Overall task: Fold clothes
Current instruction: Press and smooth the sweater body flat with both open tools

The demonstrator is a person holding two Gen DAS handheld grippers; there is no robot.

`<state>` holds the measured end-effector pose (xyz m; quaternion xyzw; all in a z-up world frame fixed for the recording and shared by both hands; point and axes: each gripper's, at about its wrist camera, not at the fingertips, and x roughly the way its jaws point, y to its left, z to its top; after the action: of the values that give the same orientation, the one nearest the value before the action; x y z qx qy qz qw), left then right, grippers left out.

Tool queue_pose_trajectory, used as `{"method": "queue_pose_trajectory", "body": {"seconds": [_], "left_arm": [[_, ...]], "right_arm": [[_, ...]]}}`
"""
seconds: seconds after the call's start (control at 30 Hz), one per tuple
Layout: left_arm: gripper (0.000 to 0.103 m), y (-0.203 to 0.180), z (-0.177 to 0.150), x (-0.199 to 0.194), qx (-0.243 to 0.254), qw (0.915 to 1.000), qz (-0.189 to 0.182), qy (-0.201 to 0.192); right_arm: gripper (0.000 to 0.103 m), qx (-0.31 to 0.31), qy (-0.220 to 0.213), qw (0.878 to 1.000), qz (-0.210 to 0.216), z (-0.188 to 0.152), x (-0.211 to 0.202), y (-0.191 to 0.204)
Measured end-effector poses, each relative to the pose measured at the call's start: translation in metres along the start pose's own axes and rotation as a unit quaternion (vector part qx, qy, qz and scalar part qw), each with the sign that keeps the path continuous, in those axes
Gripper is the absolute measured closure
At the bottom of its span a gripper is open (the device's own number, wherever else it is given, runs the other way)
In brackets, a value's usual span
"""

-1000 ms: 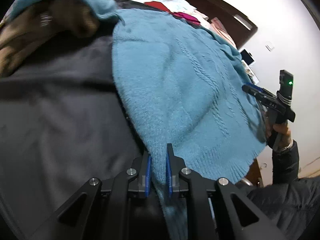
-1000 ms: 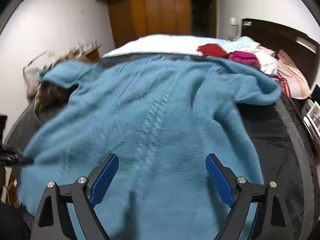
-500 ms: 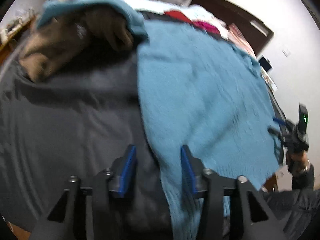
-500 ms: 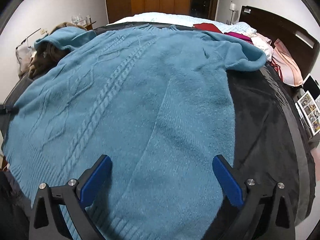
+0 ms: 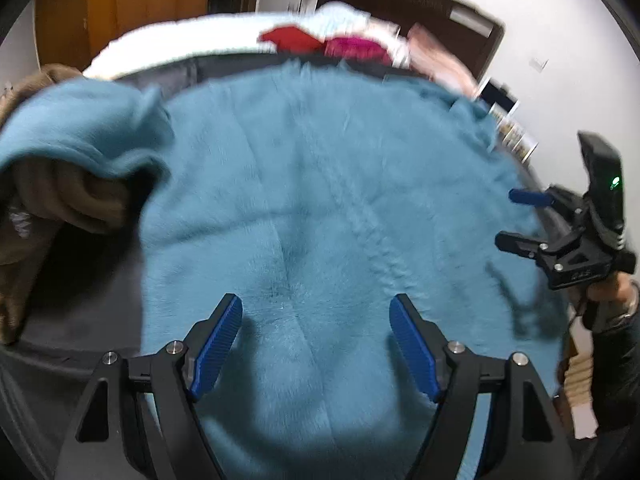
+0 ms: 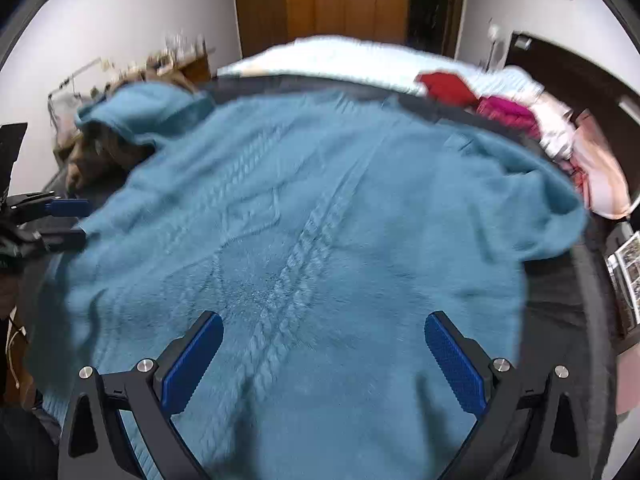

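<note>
A teal cable-knit sweater [image 5: 320, 184] lies spread flat on the dark grey bed cover [image 5: 84, 280], also filling the right wrist view [image 6: 304, 216]. Its left sleeve [image 5: 80, 132] is draped over a brown garment [image 5: 60, 196]. Its right sleeve [image 6: 552, 204] is bent back near the bed's right edge. My left gripper [image 5: 316, 320] hovers open and empty over the sweater's lower left part. My right gripper [image 6: 324, 340] hovers open and empty over its lower middle; it also shows at the right of the left wrist view [image 5: 516, 216].
Red [image 6: 444, 84], magenta [image 6: 508, 112] and pink [image 6: 600, 168] clothes are piled by the dark headboard [image 6: 580, 64]. A white-blue blanket [image 6: 340, 60] lies at the far end. A wooden wardrobe [image 6: 344, 0] stands behind. Photos [image 6: 628, 272] lie off the bed's right edge.
My left gripper let go of the sweater's hem, opened wide and swung right over the sweater. My right gripper stayed open and shifted a little over the sweater.
</note>
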<state>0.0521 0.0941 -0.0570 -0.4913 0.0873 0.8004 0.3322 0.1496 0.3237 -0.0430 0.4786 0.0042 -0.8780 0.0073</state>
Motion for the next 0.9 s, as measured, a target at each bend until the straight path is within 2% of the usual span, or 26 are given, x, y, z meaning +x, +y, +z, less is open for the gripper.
{"method": "queue_pose_trajectory", "body": {"seconds": [0.03, 0.13, 0.23, 0.33, 0.43, 0.53, 0.6, 0.7, 0.8, 0.9], "left_arm": [[0.024, 0.001, -0.001, 0.008, -0.001, 0.9999, 0.005, 0.01], [0.024, 0.011, -0.013, 0.013, -0.005, 0.9999, 0.012, 0.009], [0.024, 0.009, -0.025, 0.011, 0.022, 0.9982, 0.055, 0.007], [0.023, 0.008, -0.036, 0.006, 0.039, 0.9967, 0.071, 0.005], [0.022, 0.018, -0.035, 0.001, 0.033, 0.9969, 0.068, 0.022], [0.022, 0.023, -0.018, 0.002, 0.008, 0.9977, 0.054, 0.04], [0.022, 0.026, -0.001, -0.001, -0.013, 0.9982, 0.048, 0.033], [0.022, 0.021, 0.034, -0.009, -0.007, 0.9987, 0.051, 0.0], [0.021, 0.013, 0.076, -0.007, -0.001, 0.998, 0.061, -0.015], [0.022, 0.01, 0.113, 0.002, -0.009, 0.9976, 0.065, -0.022]], "right_arm": [[0.001, 0.0, 0.016, 1.0, -0.002, -0.002, 0.011, -0.001], [0.0, -0.004, 0.04, 0.999, -0.008, -0.019, 0.023, -0.009], [0.0, -0.012, 0.032, 0.999, -0.009, -0.041, 0.011, -0.018], [0.0, -0.012, 0.03, 0.999, -0.012, -0.059, -0.001, -0.024], [0.0, -0.006, 0.035, 0.999, -0.017, -0.063, -0.007, -0.025], [0.0, 0.001, 0.055, 0.998, -0.015, -0.057, -0.005, -0.027], [0.0, 0.017, 0.055, 0.998, -0.008, -0.049, -0.012, -0.035], [0.0, 0.05, 0.013, 0.999, -0.001, -0.022, -0.037, -0.054], [0.0, 0.064, -0.025, 0.998, -0.008, 0.013, -0.057, -0.07], [0.0, 0.066, -0.027, 0.997, -0.025, 0.046, -0.057, -0.081]]}}
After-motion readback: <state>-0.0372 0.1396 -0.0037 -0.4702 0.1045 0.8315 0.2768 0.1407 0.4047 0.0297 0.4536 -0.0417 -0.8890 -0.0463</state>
